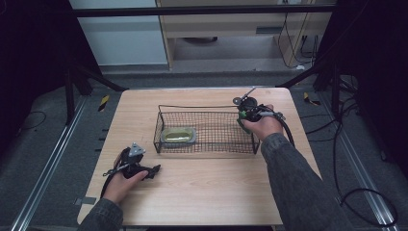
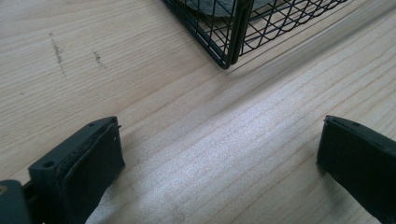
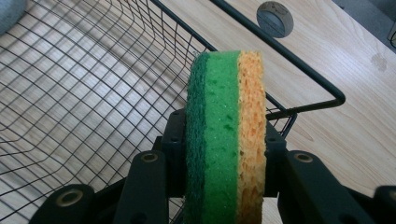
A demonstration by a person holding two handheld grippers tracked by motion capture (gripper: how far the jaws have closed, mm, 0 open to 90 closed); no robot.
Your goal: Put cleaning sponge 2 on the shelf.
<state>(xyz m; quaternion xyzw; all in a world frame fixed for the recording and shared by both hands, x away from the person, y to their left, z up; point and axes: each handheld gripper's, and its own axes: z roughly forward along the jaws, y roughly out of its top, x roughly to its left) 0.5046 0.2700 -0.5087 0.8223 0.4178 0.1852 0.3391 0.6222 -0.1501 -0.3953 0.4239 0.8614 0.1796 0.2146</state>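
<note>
Pale wood grain covers the counter [image 1: 202, 192], which stands on a grey floor between dark frame rails. At the far right corner of the wire basket [image 1: 207, 126], the right hand-held gripper [image 3: 226, 154] is clamped on a sponge [image 3: 227, 135], its jaws pressing flat against the two broad faces. The sponge stands on edge between them: a dark green scouring layer on one side, bright green foam in the middle, and an orange-yellow layer on the other. It sits just above the basket's mesh floor, close inside the corner where two rim wires meet. In the high view the person's right hand [image 1: 262, 126] holds this tool over the basket's right end, with its cable trailing off the counter edge. A shallow oval dish [image 1: 178, 135] lies at the basket's left end, well apart from the sponge. Nearer the person, the left hand-held gripper [image 2: 219, 154] rests low over bare wood with its jaws spread wide and nothing between them, pointing toward the basket's near corner.
</note>
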